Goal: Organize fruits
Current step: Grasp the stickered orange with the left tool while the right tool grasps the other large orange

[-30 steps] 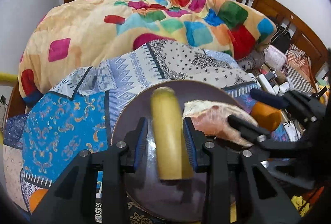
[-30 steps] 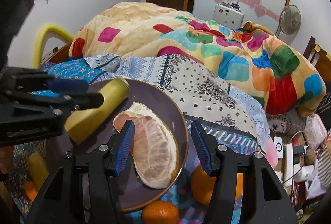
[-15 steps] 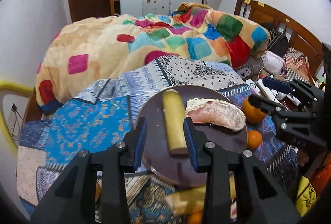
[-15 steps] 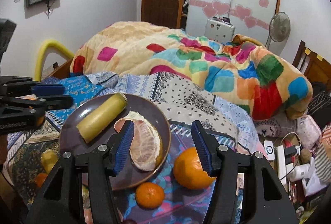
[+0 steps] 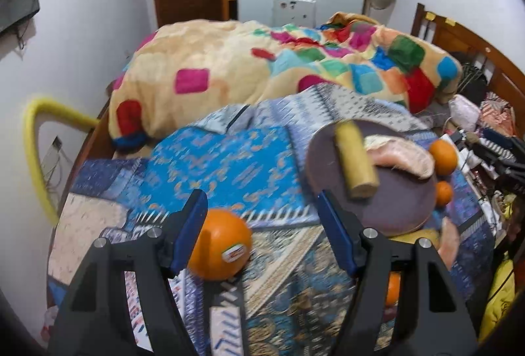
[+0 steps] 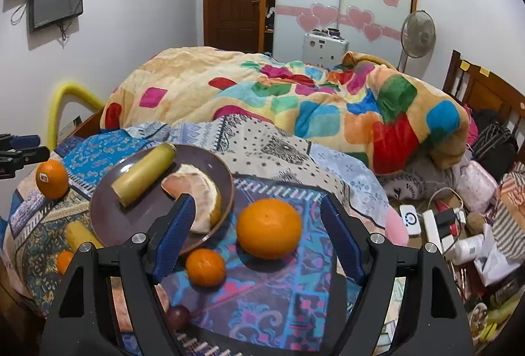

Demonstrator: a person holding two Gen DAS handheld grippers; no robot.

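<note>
A brown plate (image 6: pixel 108 211) on the bed holds a yellow banana piece (image 6: pixel 142 173) and a peeled pomelo wedge (image 6: pixel 197 195); both also show in the left wrist view, the banana piece (image 5: pixel 356 164) on the plate (image 5: pixel 390 208). My left gripper (image 5: pixel 262 224) is open and empty, with a stickered orange (image 5: pixel 218 244) by its left finger. My right gripper (image 6: pixel 256 234) is open and empty, with a large orange (image 6: pixel 269 228) between its fingers on the cloth and a small orange (image 6: pixel 206 267) nearer.
A colourful quilt (image 6: pixel 262 100) is heaped behind the plate. Another banana piece (image 6: pixel 80 236) and a small orange (image 6: pixel 64 260) lie left of the plate. A dark round fruit (image 6: pixel 178 316) lies near my right gripper. Chargers and clutter (image 6: pixel 443 224) fill the right side.
My left gripper let go of the banana piece on the plate, opened wide and pulled back left toward the stickered orange. My right gripper drew back from the plate.
</note>
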